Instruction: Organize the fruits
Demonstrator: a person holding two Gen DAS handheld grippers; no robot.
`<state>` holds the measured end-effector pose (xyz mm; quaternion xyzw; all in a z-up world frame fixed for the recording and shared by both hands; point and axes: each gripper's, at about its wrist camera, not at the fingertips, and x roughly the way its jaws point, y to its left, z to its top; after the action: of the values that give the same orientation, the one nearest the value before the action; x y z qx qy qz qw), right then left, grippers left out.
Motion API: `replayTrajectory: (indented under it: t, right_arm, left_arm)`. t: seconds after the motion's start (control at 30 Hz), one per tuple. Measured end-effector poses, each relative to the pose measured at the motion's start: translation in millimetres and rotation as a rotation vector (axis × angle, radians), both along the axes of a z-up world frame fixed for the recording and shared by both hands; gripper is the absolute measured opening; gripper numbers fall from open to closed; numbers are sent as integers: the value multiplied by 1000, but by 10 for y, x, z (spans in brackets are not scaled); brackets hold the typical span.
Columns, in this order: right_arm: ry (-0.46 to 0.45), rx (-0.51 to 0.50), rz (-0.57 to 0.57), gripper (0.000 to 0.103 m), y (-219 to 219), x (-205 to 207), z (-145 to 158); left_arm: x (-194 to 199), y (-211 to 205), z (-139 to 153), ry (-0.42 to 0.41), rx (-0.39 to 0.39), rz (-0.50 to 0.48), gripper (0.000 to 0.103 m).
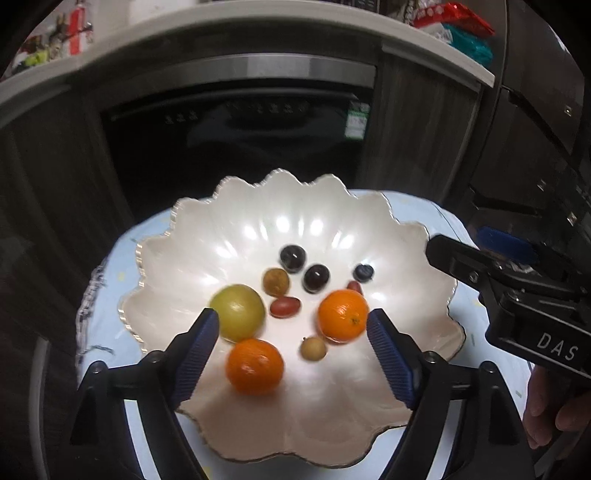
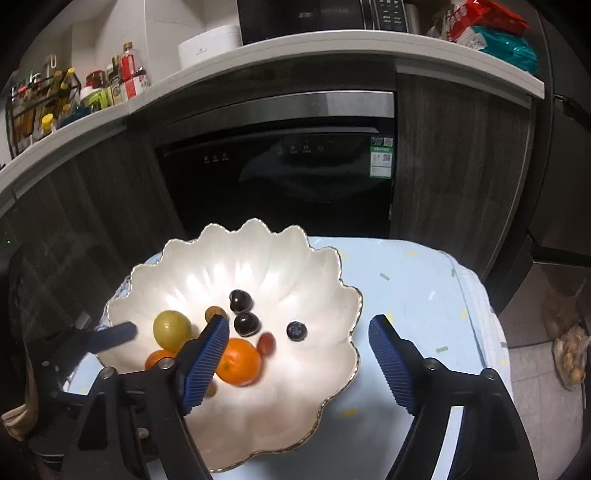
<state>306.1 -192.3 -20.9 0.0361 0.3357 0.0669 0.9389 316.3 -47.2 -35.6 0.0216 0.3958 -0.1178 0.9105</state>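
Note:
A white scalloped bowl [image 1: 258, 221] [image 2: 325, 288] holds two oranges [image 1: 255, 365] [image 1: 342, 320], a green-yellow fruit [image 1: 238, 312], two dark cherries [image 1: 293, 257], a blueberry [image 1: 364, 272], red oblong fruits [image 1: 285, 306] and small brown fruits [image 1: 313, 348]. My left gripper [image 1: 293, 354] is open and empty, hovering over the bowl's near part. My right gripper [image 2: 299, 354] is open and empty above the bowl's right side; an orange [image 2: 240, 362] sits by its left finger. The right gripper also shows at the right edge of the left wrist view [image 1: 443, 254].
The bowl sits on a small table with a light blue cloth [image 2: 413, 288]. Behind it is a black built-in appliance [image 2: 280, 177] under a white countertop [image 2: 295, 48] with bottles [image 2: 122, 77] and snack bags [image 2: 491, 29]. A bag lies on the floor [image 2: 572, 354] at right.

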Motion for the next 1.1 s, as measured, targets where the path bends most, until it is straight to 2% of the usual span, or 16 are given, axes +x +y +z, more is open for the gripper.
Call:
replayTrajectory:
  t: [0.1,0.53,0.83,0.97,1.1]
  right_arm:
    - [2,-7,-20,84,-12,-41,22]
    - [-40,-18,-77,84,-54,-432,257]
    - [-70,-26,-89,84,-20,-752,407]
    - [-82,-26,-93,84,-18,-898,460]
    - [-90,-26,-95,84,-19,-1040,500]
  left_arm:
    - [-28,41,52,-8,1,20,86]
    - [-391,101,330,-68,-6,31,87]
    - [-687,152,507,-106,-27,46,94]
    - [-829,172,569,-126,-35,56,100]
    - [-989,182,627,-145,-42,55,101]
